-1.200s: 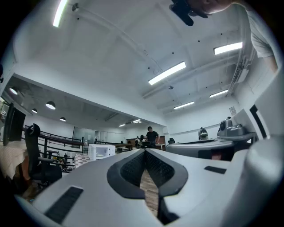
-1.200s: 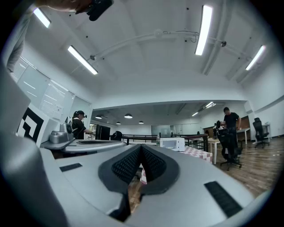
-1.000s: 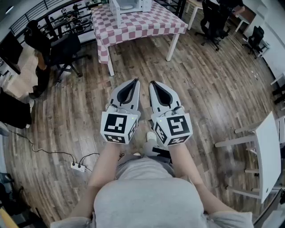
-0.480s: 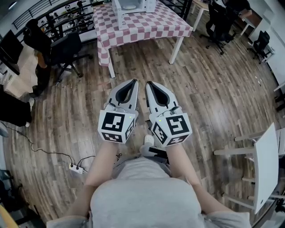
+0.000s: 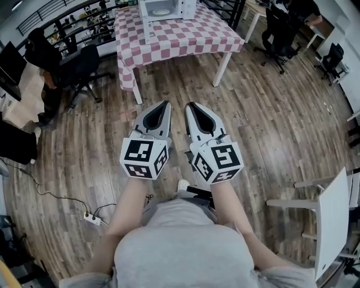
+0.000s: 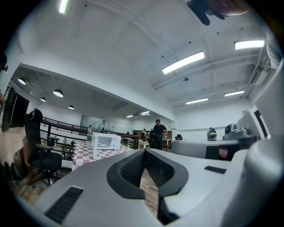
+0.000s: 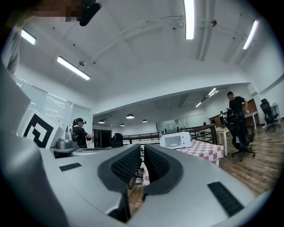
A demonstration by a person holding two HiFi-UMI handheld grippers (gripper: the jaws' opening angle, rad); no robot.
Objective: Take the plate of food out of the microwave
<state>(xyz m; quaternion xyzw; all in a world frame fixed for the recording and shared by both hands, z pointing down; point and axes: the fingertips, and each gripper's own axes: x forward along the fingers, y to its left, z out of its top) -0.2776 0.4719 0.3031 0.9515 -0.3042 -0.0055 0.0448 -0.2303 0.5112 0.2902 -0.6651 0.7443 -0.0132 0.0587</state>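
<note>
A white microwave stands with its door open on the far table with a red-and-white checked cloth; a pale plate lies inside it. The same microwave shows far ahead in the left gripper view, and as the microwave in the right gripper view. My left gripper and right gripper hover side by side over the wooden floor, well short of the table. Both are shut with nothing between the jaws.
A black office chair stands left of the table, and more chairs are at the back right. A white chair is close on my right. A power strip and cable lie on the floor to the left. A person stands far off.
The table and microwave have slid further into the head view, with the plate now showing. Both grippers stay shut, side by side, the left shifting slightly left.
</note>
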